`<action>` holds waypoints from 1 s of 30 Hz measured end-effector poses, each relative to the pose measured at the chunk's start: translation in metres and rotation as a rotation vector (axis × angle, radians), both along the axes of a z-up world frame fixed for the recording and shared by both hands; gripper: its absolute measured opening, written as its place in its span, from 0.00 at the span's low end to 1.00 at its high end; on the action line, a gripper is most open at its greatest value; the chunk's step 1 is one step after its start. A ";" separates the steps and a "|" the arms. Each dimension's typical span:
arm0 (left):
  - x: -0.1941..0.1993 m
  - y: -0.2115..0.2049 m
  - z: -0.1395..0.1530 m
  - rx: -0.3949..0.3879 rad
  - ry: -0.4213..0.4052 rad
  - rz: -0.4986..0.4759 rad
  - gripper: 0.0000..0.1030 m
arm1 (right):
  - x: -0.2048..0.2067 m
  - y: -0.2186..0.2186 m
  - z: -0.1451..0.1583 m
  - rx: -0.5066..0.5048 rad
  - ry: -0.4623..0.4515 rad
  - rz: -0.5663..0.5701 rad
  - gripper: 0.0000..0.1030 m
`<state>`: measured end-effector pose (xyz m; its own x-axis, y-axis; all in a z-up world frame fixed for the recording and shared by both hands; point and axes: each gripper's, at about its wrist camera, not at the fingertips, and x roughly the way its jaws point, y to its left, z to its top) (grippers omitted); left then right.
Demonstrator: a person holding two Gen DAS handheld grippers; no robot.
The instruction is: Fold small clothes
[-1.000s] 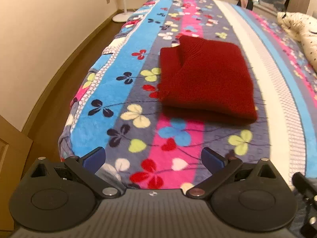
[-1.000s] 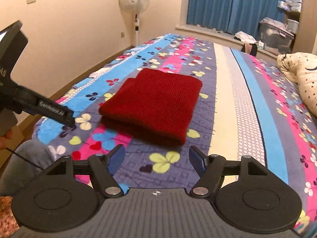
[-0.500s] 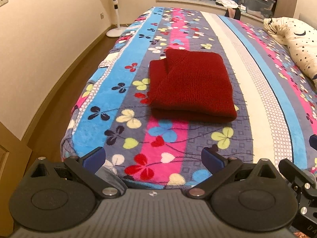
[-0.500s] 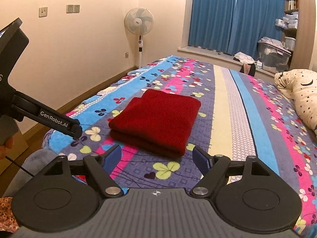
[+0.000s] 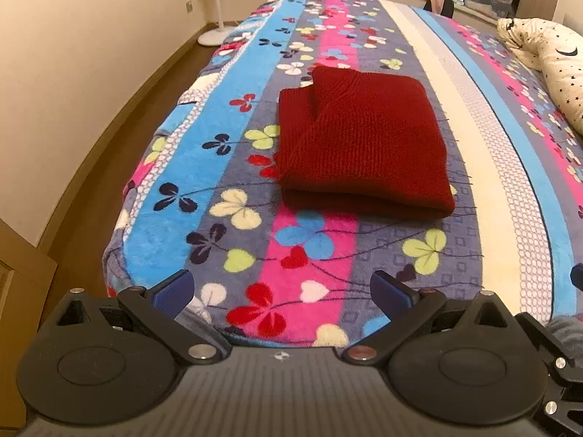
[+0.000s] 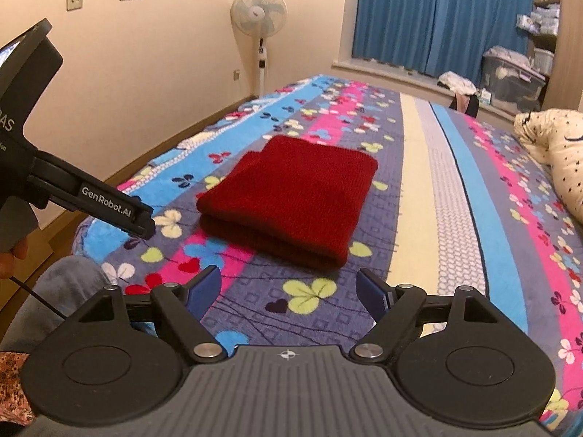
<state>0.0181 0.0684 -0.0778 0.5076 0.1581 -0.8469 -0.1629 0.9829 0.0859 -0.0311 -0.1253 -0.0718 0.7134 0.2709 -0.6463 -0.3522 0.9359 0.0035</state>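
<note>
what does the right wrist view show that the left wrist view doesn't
Only the right wrist view: the fan head, blue curtains, wall sockets and the left gripper's body. Only the left wrist view: the fan base on the floor. Both: the folded red sweater on the flowered blanket, the starry pillow, open empty jaws.

Ribbed knit sweater (image 5: 364,138), fleecy blanket (image 5: 182,167)

A dark red knit sweater (image 5: 360,142) lies on a blanket (image 5: 233,167) striped blue, pink, grey and cream, with clover prints.
</note>
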 end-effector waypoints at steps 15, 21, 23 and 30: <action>0.119 0.043 -0.057 -0.267 0.037 0.222 1.00 | 0.228 -0.066 -0.046 0.128 0.267 -0.086 0.85; 0.157 0.058 -0.089 -0.389 0.023 0.336 1.00 | 0.376 -0.071 -0.076 0.234 0.391 -0.073 0.85; 0.165 0.059 -0.101 -0.431 0.033 0.359 1.00 | 0.420 -0.067 -0.089 0.258 0.442 -0.049 0.85; 0.179 0.076 -0.145 -0.541 0.076 0.427 1.00 | 0.536 -0.054 -0.155 0.347 0.600 -0.075 0.87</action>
<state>0.1968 0.1444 -0.2231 0.4314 -0.1241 -0.8936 -0.5576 0.7420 -0.3722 0.5050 -0.1792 -0.2270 0.2849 0.4969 -0.8197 -0.1305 0.8673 0.4804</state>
